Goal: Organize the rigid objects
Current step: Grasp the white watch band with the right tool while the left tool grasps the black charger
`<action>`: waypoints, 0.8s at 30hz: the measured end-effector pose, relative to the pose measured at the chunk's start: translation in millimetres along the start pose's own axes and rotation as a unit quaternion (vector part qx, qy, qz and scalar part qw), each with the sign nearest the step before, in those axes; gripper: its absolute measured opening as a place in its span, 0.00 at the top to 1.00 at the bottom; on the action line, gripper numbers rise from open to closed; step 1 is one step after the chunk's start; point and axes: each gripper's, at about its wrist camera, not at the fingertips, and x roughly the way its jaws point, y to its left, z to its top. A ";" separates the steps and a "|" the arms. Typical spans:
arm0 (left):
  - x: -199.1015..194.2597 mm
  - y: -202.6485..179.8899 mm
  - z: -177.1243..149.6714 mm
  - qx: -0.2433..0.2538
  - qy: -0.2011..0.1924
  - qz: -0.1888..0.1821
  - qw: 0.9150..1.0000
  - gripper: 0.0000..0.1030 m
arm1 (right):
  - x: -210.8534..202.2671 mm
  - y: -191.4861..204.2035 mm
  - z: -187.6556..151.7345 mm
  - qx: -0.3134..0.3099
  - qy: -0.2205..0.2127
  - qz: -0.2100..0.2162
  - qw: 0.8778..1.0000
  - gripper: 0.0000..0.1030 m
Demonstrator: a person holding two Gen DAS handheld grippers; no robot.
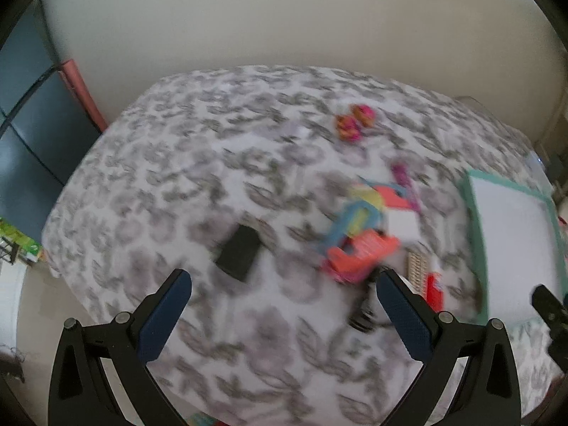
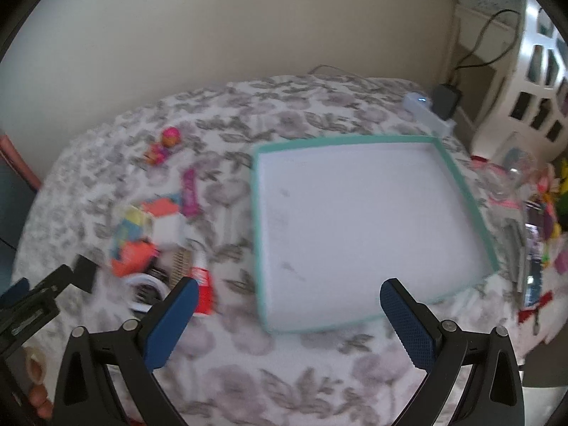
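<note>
Floral grey-and-white bedding [image 2: 284,372] covers the bed that fills both views, with a plain beige wall behind it. On it lies a shallow tray [image 2: 458,181] with a teal rim and a white floor, and every other item sits to the left of this tray. Just beside its left rim is a heap of bright toys [image 2: 138,234], orange, blue and yellow, too blurred to tell apart. A red-and-white tube [image 2: 203,284] lies at the near edge of that heap, a pink bar [image 2: 190,193] at its far edge, and 2 small pink dolls [image 1: 351,122] farther back. A black block [image 1: 239,254] rests well left of the heap. The left gripper [image 1: 284,285] and the right gripper [image 2: 289,293] both hang above the bedding with jaws spread wide, holding nothing.
</note>
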 end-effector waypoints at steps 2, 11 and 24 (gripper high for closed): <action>3.3 15.9 9.4 -0.012 0.003 0.006 1.000 0.00 | -0.3 13.3 9.2 -0.009 0.003 0.010 1.000 0.00; 42.7 59.5 14.2 -0.047 0.053 0.003 0.997 0.00 | 28.1 86.5 15.6 -0.058 0.053 0.053 0.995 0.00; 91.9 74.7 1.2 -0.061 0.094 -0.017 0.994 0.00 | 82.0 121.4 -14.6 -0.088 0.135 0.084 0.983 0.00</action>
